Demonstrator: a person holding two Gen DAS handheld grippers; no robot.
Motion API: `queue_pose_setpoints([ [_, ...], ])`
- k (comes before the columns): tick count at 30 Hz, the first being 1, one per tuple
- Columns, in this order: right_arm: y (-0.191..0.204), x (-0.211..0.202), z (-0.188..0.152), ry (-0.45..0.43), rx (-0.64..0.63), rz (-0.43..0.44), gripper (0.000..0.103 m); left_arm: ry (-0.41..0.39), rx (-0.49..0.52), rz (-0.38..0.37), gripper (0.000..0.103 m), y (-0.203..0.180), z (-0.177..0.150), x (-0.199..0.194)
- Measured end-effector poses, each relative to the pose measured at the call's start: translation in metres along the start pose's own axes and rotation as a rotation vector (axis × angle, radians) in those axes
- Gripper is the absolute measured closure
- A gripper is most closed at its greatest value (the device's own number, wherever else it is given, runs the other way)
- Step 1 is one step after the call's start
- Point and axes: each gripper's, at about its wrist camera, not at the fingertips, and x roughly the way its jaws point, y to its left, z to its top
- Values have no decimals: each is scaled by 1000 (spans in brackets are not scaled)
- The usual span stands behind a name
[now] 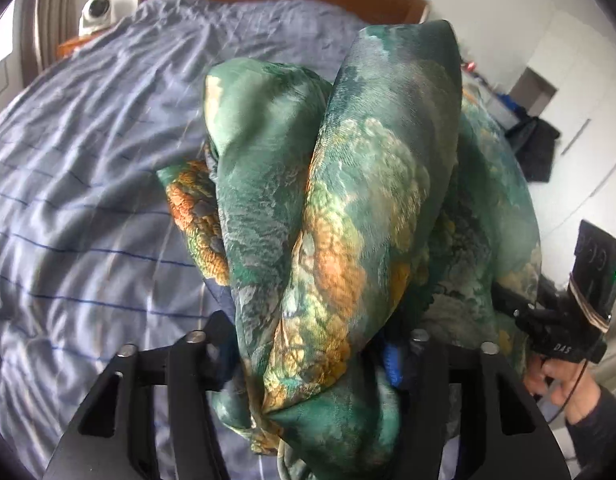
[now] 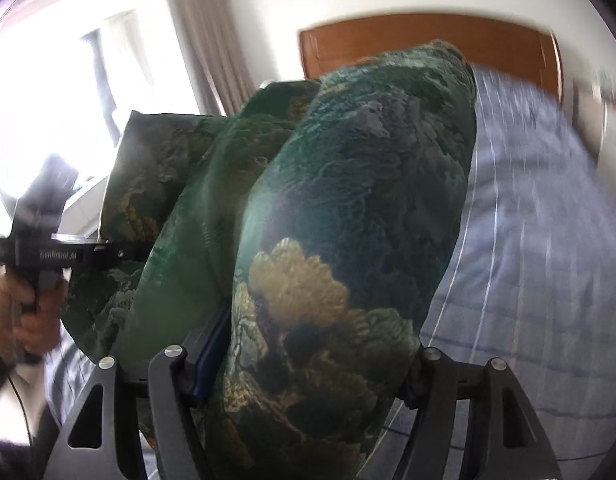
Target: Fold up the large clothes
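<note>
A large green silky garment [image 1: 347, 200] with orange and cream floral print hangs in bunched folds above the bed. My left gripper [image 1: 308, 344] is shut on a bundle of this cloth, which spills forward between the fingers. My right gripper [image 2: 304, 364] is shut on another part of the same garment [image 2: 347, 220], which bulges up in front of the camera. The right gripper also shows at the right edge of the left wrist view [image 1: 563, 320]. The left gripper shows at the left of the right wrist view [image 2: 48, 254]. The fingertips are hidden by cloth.
A bed with a blue-grey striped cover [image 1: 88, 200] lies below, with a wooden headboard [image 2: 427, 44] at the far end. A white camera device [image 1: 96, 12] stands at the far left. A bright window and curtain [image 2: 204, 32] are on the left. Dark items [image 1: 535, 148] lie by white cabinets.
</note>
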Motion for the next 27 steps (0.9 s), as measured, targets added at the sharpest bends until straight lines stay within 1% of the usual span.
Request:
queue_pose_setpoints([
  [1, -20, 12, -3, 36, 57, 17, 32, 31, -10, 18, 34, 12, -3, 10],
  [2, -35, 29, -12, 83, 123, 24, 29, 78, -21, 55, 27, 19, -9, 26],
  [3, -48, 45, -24, 136, 187, 29, 27, 79, -29, 100, 22, 26, -17, 40],
  [4, -61, 56, -36, 167, 252, 40, 21, 35, -35, 93, 14, 29, -18, 36],
  [5, -72, 55, -44, 136, 327, 69, 17, 5, -39, 90, 9, 31, -20, 28],
  [6, -80, 49, -50, 101, 391, 104, 14, -20, -37, 96, 9, 31, -22, 18],
  [7, -84, 42, -53, 73, 424, 121, 9, -63, -15, 111, 9, 28, -25, 2],
  [8, -84, 32, -54, 49, 427, 122, 9, -107, 16, 136, 9, 25, -26, -13],
  [10, -78, 10, -54, 17, 374, 75, 9, -199, 81, 197, 6, 13, -40, -45],
  [11, -72, -4, -54, -2, 331, 30, 9, -227, 101, 216, 2, 7, -46, -55],
  [13, -56, -31, -54, -37, 231, -61, 9, -313, 137, 285, 1, -9, -66, -85],
  [14, -50, -42, -54, -50, 194, -97, 9, -338, 142, 311, 1, -15, -72, -93],
  [15, -35, -62, -55, -80, 135, -159, 9, -351, 142, 328, 1, -19, -76, -100],
  [16, -27, -75, -60, -100, 109, -191, 9, -363, 131, 360, 1, -27, -87, -110],
  [17, -19, -88, -62, -124, 78, -229, 9, -367, 111, 383, 1, -31, -95, -116],
  [18, -4, -108, -65, -155, 47, -265, 9, -367, 95, 391, 1, -32, -100, -115],
  [19, -2, -125, -67, -178, 36, -280, 9, -365, 78, 390, 1, -29, -96, -113],
  [20, 5, -140, -71, -202, 36, -291, 9, -355, 55, 374, 1, -32, -107, -118],
  [21, 10, -150, -69, -217, 49, -292, 9, -340, 46, 367, 0, -36, -108, -115],
  [22, 7, -156, -73, -223, 65, -287, 9, -311, 46, 364, 0, -40, -114, -113],
  [24, 14, -170, -83, -229, 107, -268, 9, -245, 65, 367, 0, -51, -126, -112],
  [25, 16, -173, -88, -223, 105, -276, 8, -229, 71, 370, 0, -55, -129, -113],
  [27, 29, -178, -97, -205, 64, -340, 7, -220, 81, 379, 0, -64, -141, -116],
])
